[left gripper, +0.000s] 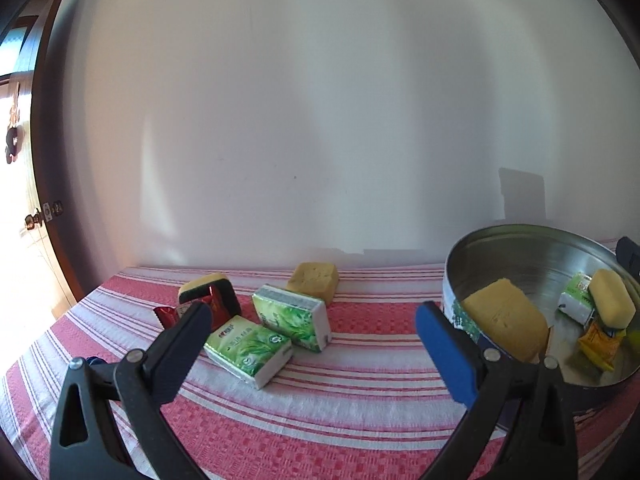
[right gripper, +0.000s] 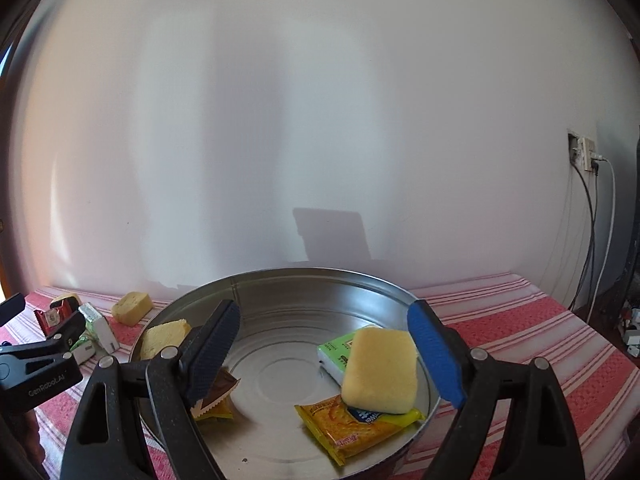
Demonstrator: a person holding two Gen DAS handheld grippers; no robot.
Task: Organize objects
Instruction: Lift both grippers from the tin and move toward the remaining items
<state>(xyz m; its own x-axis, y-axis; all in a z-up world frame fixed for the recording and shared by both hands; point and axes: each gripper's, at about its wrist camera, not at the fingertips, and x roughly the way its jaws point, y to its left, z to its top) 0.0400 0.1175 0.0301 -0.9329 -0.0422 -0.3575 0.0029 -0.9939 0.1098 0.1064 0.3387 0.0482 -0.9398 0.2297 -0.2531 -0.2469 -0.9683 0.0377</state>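
Note:
My left gripper is open and empty above the striped cloth, facing two green tissue packs. Behind them lie a black-and-yellow sponge, a red wrapper and a yellow sponge block. My right gripper is open and empty over the round metal tin. In the tin lie a yellow sponge on a green tissue pack, an orange snack packet, a brown wrapper and a yellow sponge slab.
The tin also shows at the right of the left wrist view. A white wall stands right behind the table. A wall socket with cables is at the far right. A door is at the far left.

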